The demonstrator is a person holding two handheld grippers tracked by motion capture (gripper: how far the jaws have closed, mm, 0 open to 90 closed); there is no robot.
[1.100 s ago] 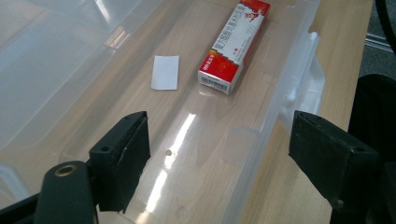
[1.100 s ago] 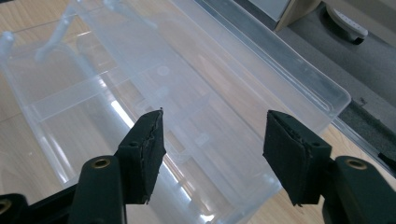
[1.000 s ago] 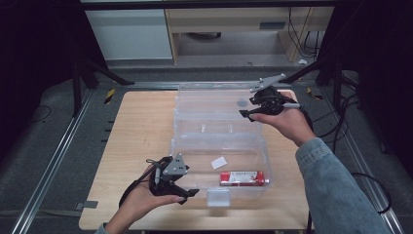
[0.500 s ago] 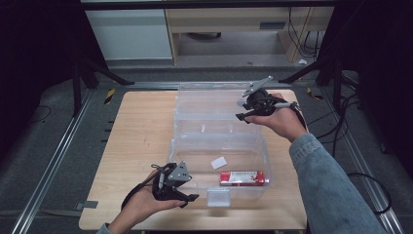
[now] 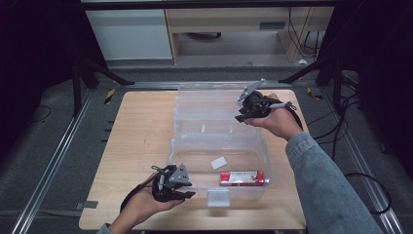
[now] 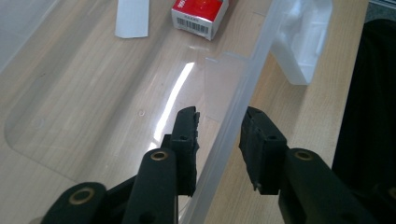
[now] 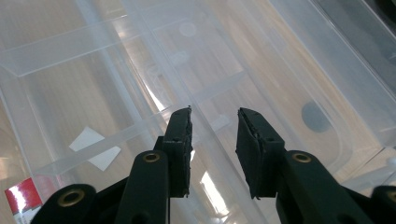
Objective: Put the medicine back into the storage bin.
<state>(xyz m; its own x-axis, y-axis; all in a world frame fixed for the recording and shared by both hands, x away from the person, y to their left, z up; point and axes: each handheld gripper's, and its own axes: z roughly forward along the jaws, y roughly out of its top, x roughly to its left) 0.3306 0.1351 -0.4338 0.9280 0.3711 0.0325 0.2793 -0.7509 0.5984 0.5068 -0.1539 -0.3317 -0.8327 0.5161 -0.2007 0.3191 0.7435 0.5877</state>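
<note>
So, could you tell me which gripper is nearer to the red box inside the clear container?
Left. The left gripper sits at the clear container's near-left wall, beside the red box. The right gripper is over by the lid, at the far side.

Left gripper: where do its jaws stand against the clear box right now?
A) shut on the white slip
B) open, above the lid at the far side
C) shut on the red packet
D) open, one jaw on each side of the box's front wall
D: in the left gripper view the left gripper is open, and the clear box wall runs up between its jaws, the red packet lying farther inside.
</note>
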